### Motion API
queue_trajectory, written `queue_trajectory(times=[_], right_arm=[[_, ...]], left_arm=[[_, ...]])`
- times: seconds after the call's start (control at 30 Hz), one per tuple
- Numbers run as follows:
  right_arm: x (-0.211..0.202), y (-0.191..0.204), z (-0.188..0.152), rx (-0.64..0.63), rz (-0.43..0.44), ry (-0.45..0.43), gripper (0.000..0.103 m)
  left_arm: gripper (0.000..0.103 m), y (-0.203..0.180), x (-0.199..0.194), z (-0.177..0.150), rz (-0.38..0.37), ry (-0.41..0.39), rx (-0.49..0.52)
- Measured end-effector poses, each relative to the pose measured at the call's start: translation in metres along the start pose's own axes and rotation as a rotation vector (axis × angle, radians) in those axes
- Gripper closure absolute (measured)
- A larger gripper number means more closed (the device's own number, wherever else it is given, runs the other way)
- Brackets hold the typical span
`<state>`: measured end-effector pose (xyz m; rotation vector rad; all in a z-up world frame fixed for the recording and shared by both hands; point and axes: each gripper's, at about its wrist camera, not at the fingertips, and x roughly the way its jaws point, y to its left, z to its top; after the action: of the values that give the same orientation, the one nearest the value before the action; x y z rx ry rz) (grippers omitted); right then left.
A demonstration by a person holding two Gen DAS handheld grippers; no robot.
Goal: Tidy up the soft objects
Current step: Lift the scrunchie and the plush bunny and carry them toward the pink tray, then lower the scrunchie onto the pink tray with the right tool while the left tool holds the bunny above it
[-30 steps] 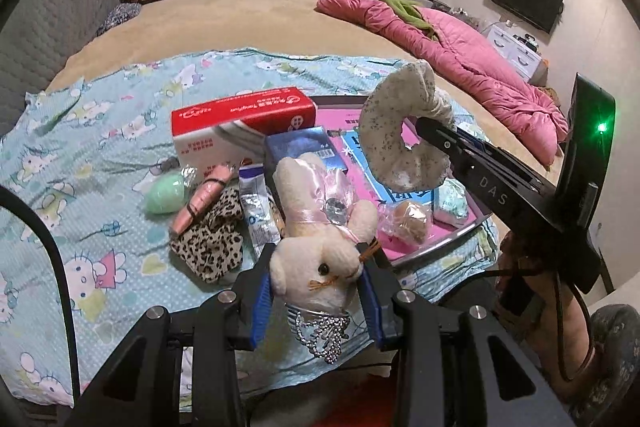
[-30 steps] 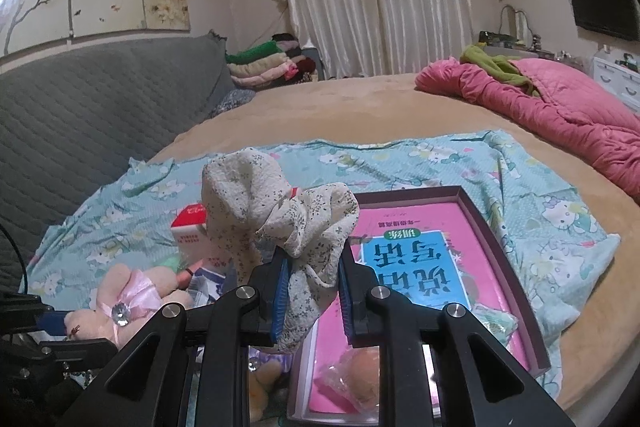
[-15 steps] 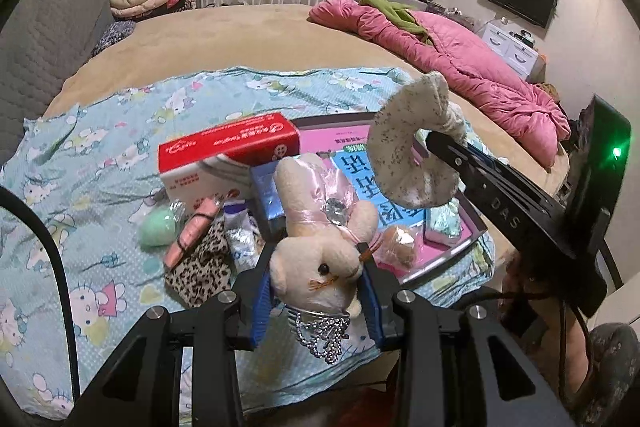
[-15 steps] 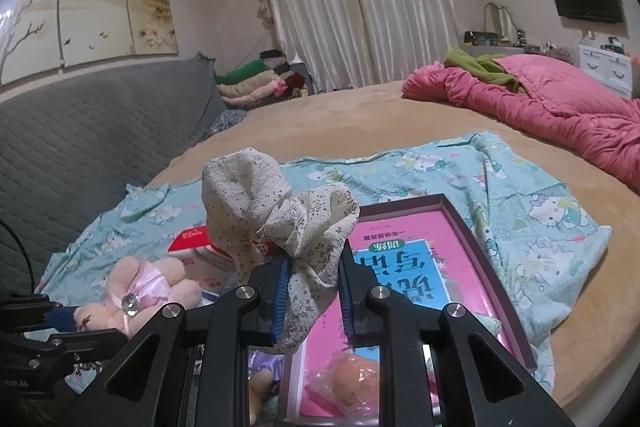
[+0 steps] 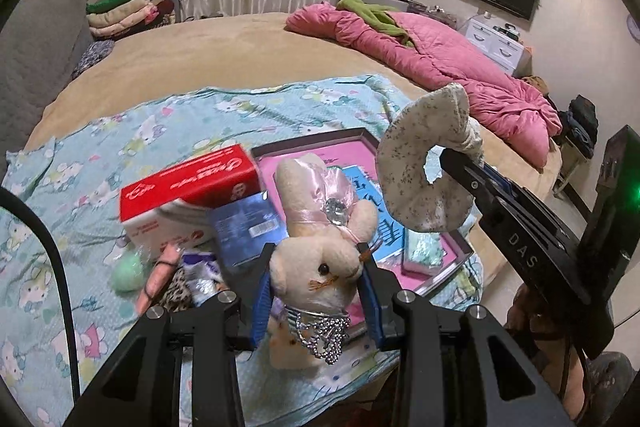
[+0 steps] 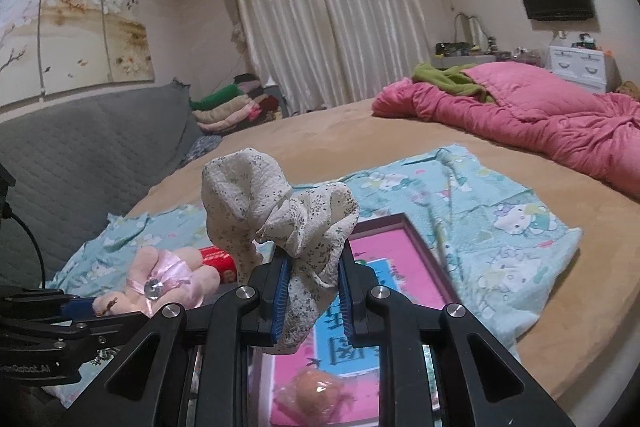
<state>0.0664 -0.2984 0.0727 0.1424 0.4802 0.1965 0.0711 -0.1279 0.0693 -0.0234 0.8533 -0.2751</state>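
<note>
My left gripper [image 5: 316, 277] is shut on a cream plush rabbit [image 5: 320, 227] with a pink satin bow and a bead necklace, lifted above the blue cartoon-print sheet [image 5: 160, 131]. In the right wrist view the same rabbit [image 6: 160, 283] shows at the lower left, held by the left gripper. My right gripper [image 6: 312, 287] is shut on a white flower-print scrunchie [image 6: 276, 211], which hangs above the pink tray [image 6: 424, 251]. From the left wrist view the scrunchie [image 5: 420, 163] and the right gripper's black body appear at the right.
On the sheet lie a red tissue box [image 5: 188, 195], a blue packet [image 5: 246, 227], a green egg-shaped thing [image 5: 128, 269], a pink item [image 5: 160, 275] and a leopard-print cloth [image 5: 178, 287]. A pink quilt [image 5: 432, 59] lies at the bed's far right, folded clothes [image 5: 124, 11] at the back.
Both grippers have risen and drawn back from the bed with the rabbit and the scrunchie still held. The items on the sheet look smaller and lower.
</note>
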Motion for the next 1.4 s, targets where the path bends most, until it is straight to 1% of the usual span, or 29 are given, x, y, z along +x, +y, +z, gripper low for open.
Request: queue_trajectory(times=[0.33, 0.77, 1.1, 1.3, 1.4], right_arm=[[-0.008, -0.023, 0.004, 0.03, -0.062, -0.027, 0.081], [-0.001, -0.059, -0.004, 0.107, -0.149, 0.007, 0.081], [0.014, -0.066, -0.013, 0.132, -0.144, 0.057, 0.081], [0.028, -0.067, -0.019, 0.15, -0.135, 0.103, 0.08], [0.034, -0.067, -0.02, 0.158, -0.138, 0.117, 0.08]], left_arm=[[0.065, -0.019, 0.02, 0.016, -0.008, -0.007, 0.04], [0.065, -0.023, 0.079, 0.016, -0.033, 0.069, 0.04], [0.065, -0.025, 0.115, 0.01, -0.029, 0.124, 0.053], [0.065, -0.022, 0.129, 0.003, -0.03, 0.155, 0.048], [0.065, -0.023, 0.133, -0.001, -0.016, 0.161, 0.06]])
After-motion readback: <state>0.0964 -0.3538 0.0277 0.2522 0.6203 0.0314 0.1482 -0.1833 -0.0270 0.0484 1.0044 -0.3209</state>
